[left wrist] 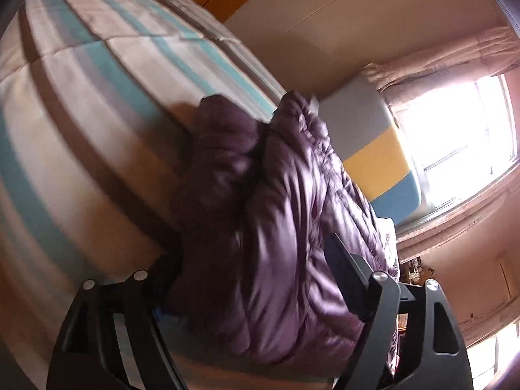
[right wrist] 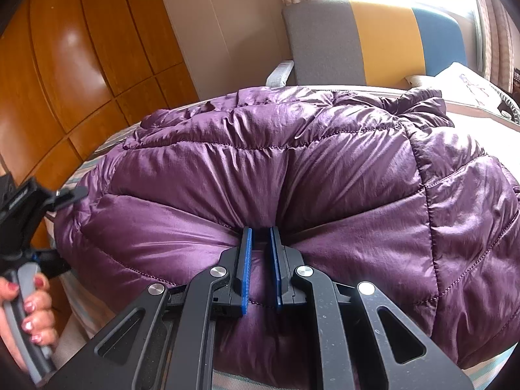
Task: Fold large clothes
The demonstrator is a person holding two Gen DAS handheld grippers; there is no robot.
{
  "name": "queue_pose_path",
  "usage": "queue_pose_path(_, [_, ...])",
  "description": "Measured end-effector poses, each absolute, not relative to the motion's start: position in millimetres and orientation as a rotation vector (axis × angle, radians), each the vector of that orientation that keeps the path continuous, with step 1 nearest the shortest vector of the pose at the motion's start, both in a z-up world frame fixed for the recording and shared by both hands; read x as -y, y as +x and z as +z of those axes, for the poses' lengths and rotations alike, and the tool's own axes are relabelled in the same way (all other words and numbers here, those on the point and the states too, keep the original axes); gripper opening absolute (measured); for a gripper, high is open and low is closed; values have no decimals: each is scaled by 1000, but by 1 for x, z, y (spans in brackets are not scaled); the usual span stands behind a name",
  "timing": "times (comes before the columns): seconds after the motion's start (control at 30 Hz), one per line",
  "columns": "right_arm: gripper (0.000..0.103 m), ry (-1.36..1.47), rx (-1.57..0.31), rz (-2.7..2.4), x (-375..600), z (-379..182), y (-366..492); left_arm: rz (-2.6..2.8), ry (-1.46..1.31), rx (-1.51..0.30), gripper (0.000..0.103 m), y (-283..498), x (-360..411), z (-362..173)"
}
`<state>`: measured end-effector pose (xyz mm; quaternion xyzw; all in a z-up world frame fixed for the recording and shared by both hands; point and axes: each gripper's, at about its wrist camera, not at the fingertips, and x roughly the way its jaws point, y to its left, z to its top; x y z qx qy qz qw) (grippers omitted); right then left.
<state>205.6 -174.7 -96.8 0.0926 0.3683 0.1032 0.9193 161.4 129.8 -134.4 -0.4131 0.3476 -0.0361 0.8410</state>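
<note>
A purple quilted puffer jacket (right wrist: 292,169) lies bunched on a bed with a striped cover (left wrist: 81,104). My right gripper (right wrist: 260,230) is shut on a pinch of the jacket's fabric at its near edge, between blue pads (right wrist: 246,260). In the left wrist view the jacket (left wrist: 276,227) fills the space between the wide-apart fingers (left wrist: 351,276) of my left gripper (left wrist: 250,276), which stands open around its edge. The left gripper also shows at the left of the right wrist view (right wrist: 26,201), held by a hand. The left view is blurred.
A grey, yellow and blue headboard (right wrist: 373,39) stands behind the jacket. A white pillow (right wrist: 461,81) lies at the far right. Wooden wardrobe doors (right wrist: 81,65) are on the left. A bright window with a curtain (left wrist: 455,136) is beyond the bed.
</note>
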Motion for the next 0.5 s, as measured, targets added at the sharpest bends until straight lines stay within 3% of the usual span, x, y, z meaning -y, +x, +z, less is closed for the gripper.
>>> queue_pose_path(0.23, [11, 178, -754, 207, 174, -97, 204, -83, -939, -723, 28, 182, -130, -140])
queue_pose_path(0.5, [11, 179, -760, 196, 168, -98, 205, -194, -504, -484, 23, 160, -60, -40])
